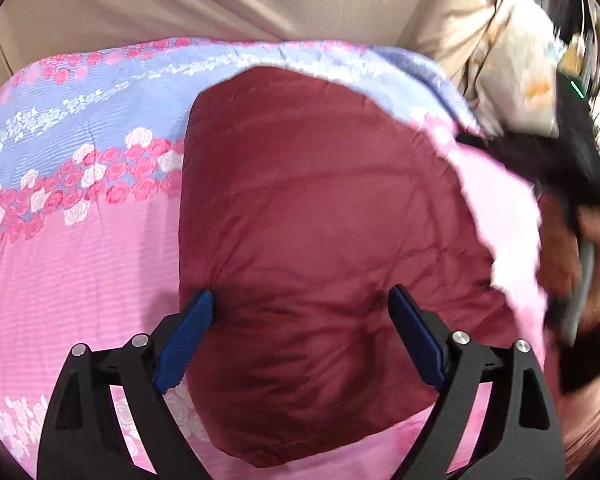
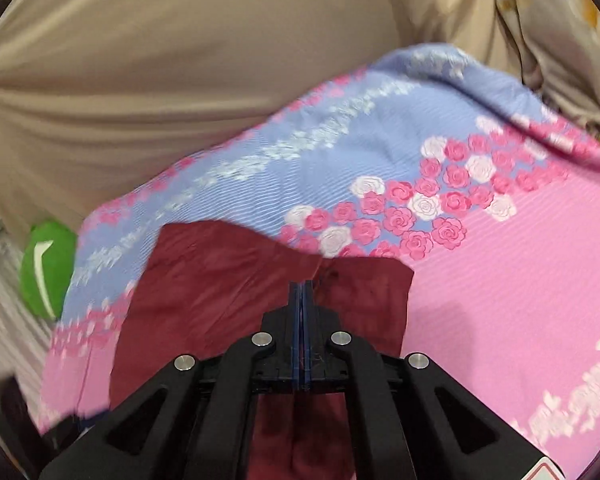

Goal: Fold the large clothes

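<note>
Under my two grippers a maroon garment point(image 1: 320, 220) is lying spread on a floral bedsheet point(image 1: 80, 208), and I am working it toward a fold. It is looking like thin, slightly glossy woven cloth, creased in fine radiating wrinkles where it is bunching, with a rounded edge toward the far side. My left gripper point(image 1: 304, 320) is hovering over its near part with the jaws standing wide, the ribbed blue pads point(image 1: 188, 336) either side of a puckered patch but not pressing on it; I judge I am freeing the cloth here so that it can settle flat. My right gripper point(image 2: 302, 304) is pinched fully shut, its pads meeting on an edge of the maroon fabric, and I am judging this grip is there to carry that edge across. The sheet beneath is showing a fine ridged weave, pink with a lilac band and printed roses. Beyond it a beige cover point(image 2: 160, 80) is lying in soft folds, and a green object point(image 2: 46, 268) is sitting beside the sheet's edge.
</note>
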`<state>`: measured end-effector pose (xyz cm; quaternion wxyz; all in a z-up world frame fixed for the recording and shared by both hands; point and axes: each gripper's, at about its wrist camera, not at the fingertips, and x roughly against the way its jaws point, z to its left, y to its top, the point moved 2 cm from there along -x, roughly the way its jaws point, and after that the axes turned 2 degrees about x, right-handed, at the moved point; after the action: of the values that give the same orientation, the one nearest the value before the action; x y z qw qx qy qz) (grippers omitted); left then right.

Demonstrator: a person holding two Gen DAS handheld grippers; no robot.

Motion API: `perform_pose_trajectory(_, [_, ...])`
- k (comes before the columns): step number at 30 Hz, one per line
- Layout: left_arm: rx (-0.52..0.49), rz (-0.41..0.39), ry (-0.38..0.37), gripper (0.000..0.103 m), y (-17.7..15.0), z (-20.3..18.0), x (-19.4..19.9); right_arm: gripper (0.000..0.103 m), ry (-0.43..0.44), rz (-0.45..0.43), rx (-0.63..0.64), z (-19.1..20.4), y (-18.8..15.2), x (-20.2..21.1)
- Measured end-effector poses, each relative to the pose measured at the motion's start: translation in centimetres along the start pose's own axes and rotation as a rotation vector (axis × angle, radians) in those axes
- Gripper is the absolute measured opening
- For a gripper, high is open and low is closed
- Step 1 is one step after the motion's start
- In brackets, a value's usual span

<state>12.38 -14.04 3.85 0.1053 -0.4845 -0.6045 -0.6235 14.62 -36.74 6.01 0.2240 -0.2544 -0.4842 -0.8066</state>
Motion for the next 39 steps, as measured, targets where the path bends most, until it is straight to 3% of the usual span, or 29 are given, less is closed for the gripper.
perform_pose_trajectory(2, [-0.010,-0.028,-0.018,0.086,0.8,-0.8,0.5,0.000,-0.005,0.019,0.055,1.1,-2.0,0.7])
perform_pose_trajectory(5, [-0.046,-0.031,-0.033,0.086,1.1,-2.6,0.0,0.000,-0.023,0.187,0.053,0.5,-6.4,-3.4])
perform_pose_trajectory(6, [-0.057,-0.022,-0.030,0.086,1.0,-3.1,-0.5,0.000,-0.014,0.199,0.042,0.1,-7.0,-4.3])
perform_pose_trajectory(10, [-0.143,-0.021,0.061,0.089,0.3,-4.7,-2.2,0.000,0.013,0.162,-0.010,-0.9,-6.1,-2.5])
perform_pose_trajectory(13, [-0.129,-0.022,0.045,0.089,0.4,-4.6,-1.9,0.002,-0.023,0.084,-0.052,-3.0,-4.0,-0.2])
perform_pose_trajectory(16, [-0.084,-0.022,0.014,0.089,1.2,-3.9,-1.5,0.011,-0.071,0.088,-0.140,-6.2,-2.8,-0.3])
perform_pose_trajectory(18, [-0.080,-0.020,0.019,0.089,1.2,-3.8,-1.5,0.011,-0.047,0.093,-0.189,-6.8,-3.3,0.0])
perform_pose_trajectory(22, [-0.100,-0.015,0.050,0.089,0.7,-4.0,-1.7,0.011,-0.035,0.067,-0.097,-3.2,-5.2,2.4])
perform_pose_trajectory(26, [-0.114,-0.023,0.074,0.089,0.2,-4.2,-1.8,0.011,0.035,0.066,-0.018,1.8,-8.5,4.9])
perform_pose_trajectory(28, [-0.117,-0.025,0.080,0.089,0.0,-4.2,-1.8,0.011,0.011,0.088,0.025,3.2,-10.2,5.1])
perform_pose_trajectory(33, [-0.124,-0.030,0.083,0.090,-0.5,-4.4,-1.6,0.007,-0.038,0.172,0.050,2.9,-13.3,2.6])
perform_pose_trajectory(39, [-0.122,-0.037,0.114,0.090,-1.3,-4.3,-0.6,0.007,-0.064,0.169,0.047,2.9,-13.9,2.7])
